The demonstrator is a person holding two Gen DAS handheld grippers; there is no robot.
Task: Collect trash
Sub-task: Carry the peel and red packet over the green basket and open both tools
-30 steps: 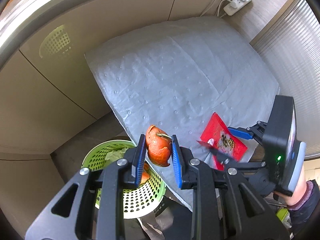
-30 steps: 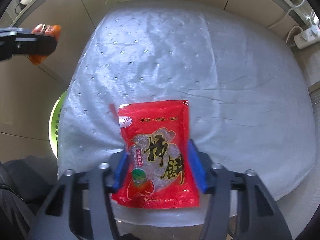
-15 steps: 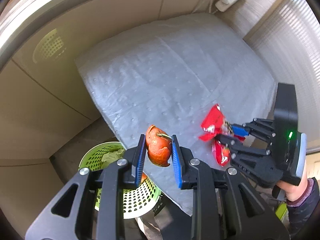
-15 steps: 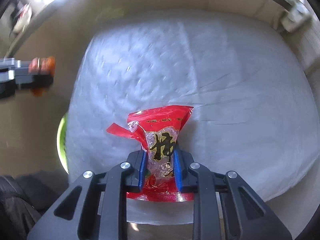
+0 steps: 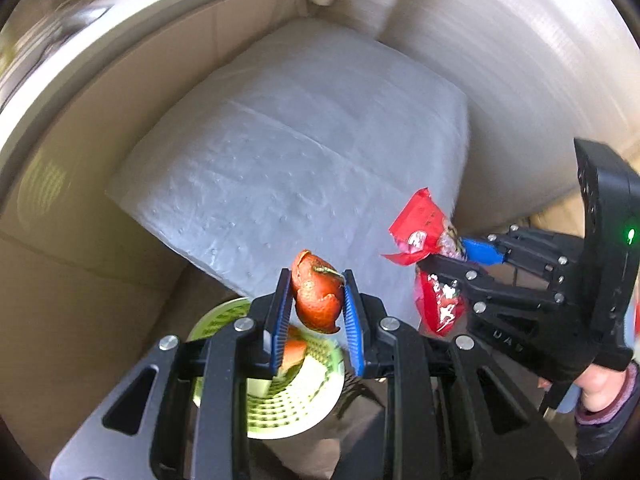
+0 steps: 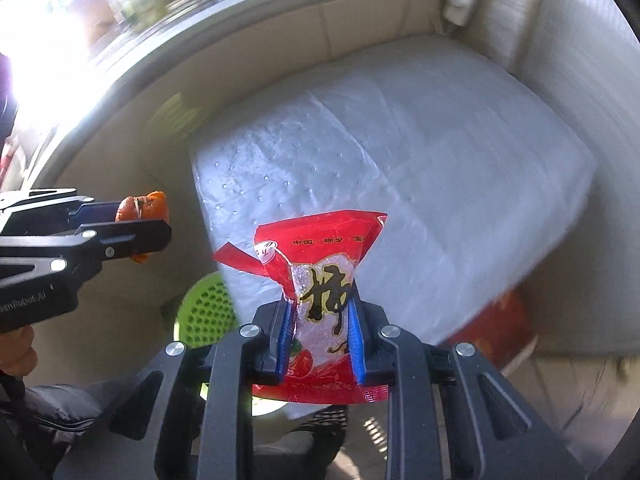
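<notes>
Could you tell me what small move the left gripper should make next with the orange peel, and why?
Probably open the left gripper to release the orange peel. It is pinched between the blue pads and appears to hang above the green basket, which already holds a piece of peel. The right gripper, clamped on the red snack packet, looks further from the basket, so it would follow.

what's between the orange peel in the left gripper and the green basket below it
Nothing solid. In the left wrist view the orange peel hangs in open air above the green basket, which already holds another peel piece.
</notes>
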